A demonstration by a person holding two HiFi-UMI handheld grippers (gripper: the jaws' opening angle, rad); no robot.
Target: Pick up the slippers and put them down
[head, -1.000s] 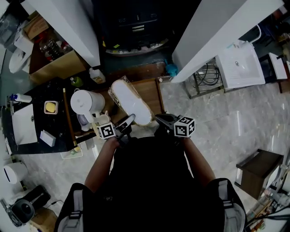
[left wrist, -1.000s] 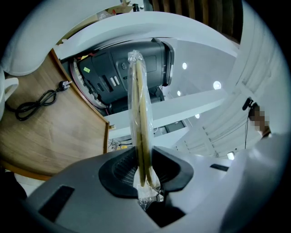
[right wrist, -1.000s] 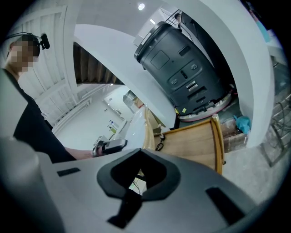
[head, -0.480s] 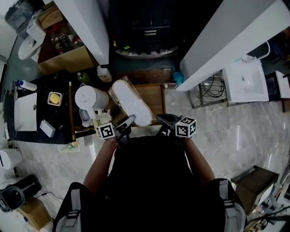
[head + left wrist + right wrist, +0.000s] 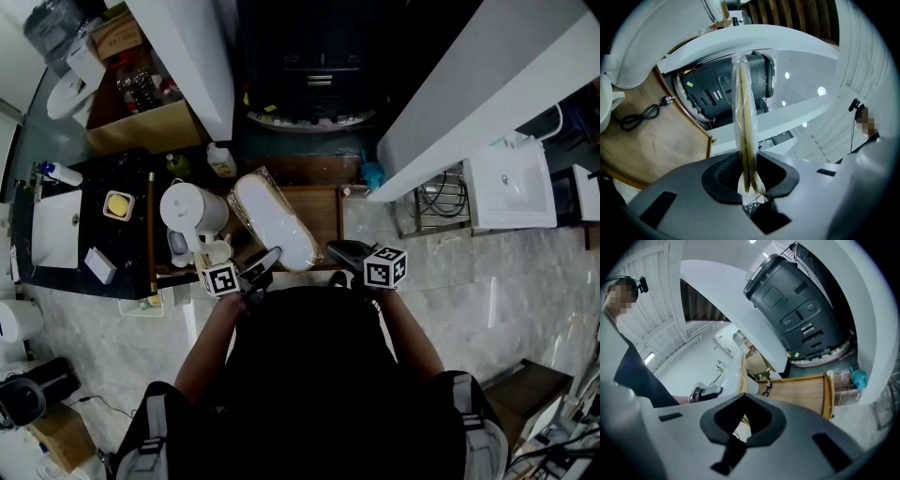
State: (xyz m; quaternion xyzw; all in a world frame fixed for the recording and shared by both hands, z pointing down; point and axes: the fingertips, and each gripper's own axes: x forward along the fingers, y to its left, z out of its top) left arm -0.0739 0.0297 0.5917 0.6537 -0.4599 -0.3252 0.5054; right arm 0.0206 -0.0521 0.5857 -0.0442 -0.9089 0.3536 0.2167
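A pair of white slippers [image 5: 274, 220] sealed in clear plastic sticks out ahead of me over a wooden stand. My left gripper [image 5: 258, 272] is shut on the near end of the packet. In the left gripper view the slippers [image 5: 744, 117] show edge-on, thin and yellowish inside the wrap, pinched between the jaws of the left gripper [image 5: 749, 187]. My right gripper [image 5: 345, 253] hovers just right of the packet with its jaws together and nothing in them. In the right gripper view the slippers [image 5: 741, 373] rise beyond the right gripper [image 5: 740, 427].
A low wooden stand [image 5: 321, 202] lies under the slippers. A white kettle [image 5: 187, 208] and a mug stand to the left on a dark counter [image 5: 122, 244] with a sink. A dark machine [image 5: 314, 66] sits ahead between white beams. A white basin [image 5: 511, 183] and wire rack [image 5: 433, 202] are to the right.
The head view has swung, so the room slides down and to the right in the picture. The left gripper keeps its hold on the slippers; the right gripper has drifted slightly right.
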